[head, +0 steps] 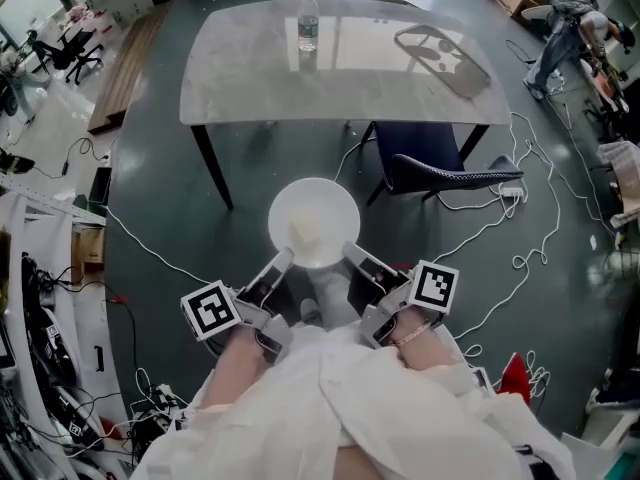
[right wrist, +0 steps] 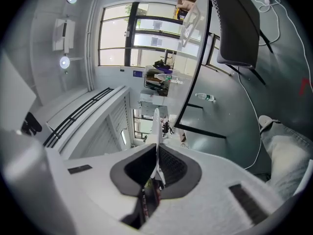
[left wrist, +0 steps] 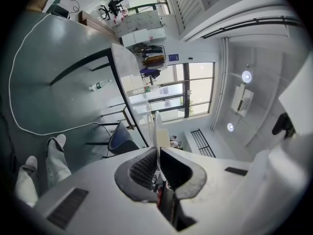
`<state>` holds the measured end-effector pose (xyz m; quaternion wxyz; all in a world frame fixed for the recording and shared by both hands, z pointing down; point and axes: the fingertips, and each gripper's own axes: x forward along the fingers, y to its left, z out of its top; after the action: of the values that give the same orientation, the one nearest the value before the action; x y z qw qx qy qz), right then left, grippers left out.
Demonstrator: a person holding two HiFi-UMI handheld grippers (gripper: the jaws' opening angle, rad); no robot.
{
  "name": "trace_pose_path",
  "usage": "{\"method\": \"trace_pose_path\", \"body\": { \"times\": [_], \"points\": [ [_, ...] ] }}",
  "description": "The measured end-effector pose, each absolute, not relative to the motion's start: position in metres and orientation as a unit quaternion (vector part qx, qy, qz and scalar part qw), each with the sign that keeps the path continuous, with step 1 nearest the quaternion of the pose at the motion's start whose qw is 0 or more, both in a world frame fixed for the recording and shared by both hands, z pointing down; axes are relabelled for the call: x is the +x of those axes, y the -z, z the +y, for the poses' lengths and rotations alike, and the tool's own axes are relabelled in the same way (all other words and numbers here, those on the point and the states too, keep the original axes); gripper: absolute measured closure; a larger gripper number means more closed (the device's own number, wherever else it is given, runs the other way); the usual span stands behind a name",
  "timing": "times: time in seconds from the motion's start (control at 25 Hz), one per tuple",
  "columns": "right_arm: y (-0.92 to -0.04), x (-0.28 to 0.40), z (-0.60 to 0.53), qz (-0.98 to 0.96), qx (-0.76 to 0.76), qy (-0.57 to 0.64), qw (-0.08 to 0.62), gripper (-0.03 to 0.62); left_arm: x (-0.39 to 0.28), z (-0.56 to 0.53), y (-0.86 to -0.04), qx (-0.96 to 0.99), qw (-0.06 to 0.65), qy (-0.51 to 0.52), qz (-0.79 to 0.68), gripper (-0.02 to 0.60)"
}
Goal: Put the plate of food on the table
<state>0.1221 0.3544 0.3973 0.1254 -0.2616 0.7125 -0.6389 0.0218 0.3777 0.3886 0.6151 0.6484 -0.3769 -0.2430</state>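
Observation:
A round white plate (head: 313, 218) with a pale piece of food (head: 305, 231) on it hangs level over the dark floor, a short way in front of the table (head: 250, 68). My left gripper (head: 282, 259) is shut on the plate's near left rim. My right gripper (head: 350, 254) is shut on its near right rim. In the left gripper view the plate (left wrist: 157, 126) shows edge-on, pinched between the dark pads of the gripper (left wrist: 157, 153). The right gripper view shows the same: the plate's thin rim (right wrist: 156, 124) clamped in the gripper (right wrist: 157, 153).
A water bottle (head: 308, 33) stands on the pale table top, with a flat oval tray (head: 440, 60) at its right end. A dark chair (head: 440, 168) is pushed under the right side. White cables (head: 520, 238) trail on the floor, and clutter lines both sides.

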Motion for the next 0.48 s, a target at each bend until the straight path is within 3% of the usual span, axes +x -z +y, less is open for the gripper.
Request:
{"method": "trace_pose_path", "body": {
  "times": [0.48],
  "points": [
    [-0.402, 0.105, 0.25, 0.716, -0.26, 0.636, 0.122, 0.586, 0.002, 0.279, -0.394, 0.654, 0.604, 0.242, -0.385, 0.557]
  ]
}}
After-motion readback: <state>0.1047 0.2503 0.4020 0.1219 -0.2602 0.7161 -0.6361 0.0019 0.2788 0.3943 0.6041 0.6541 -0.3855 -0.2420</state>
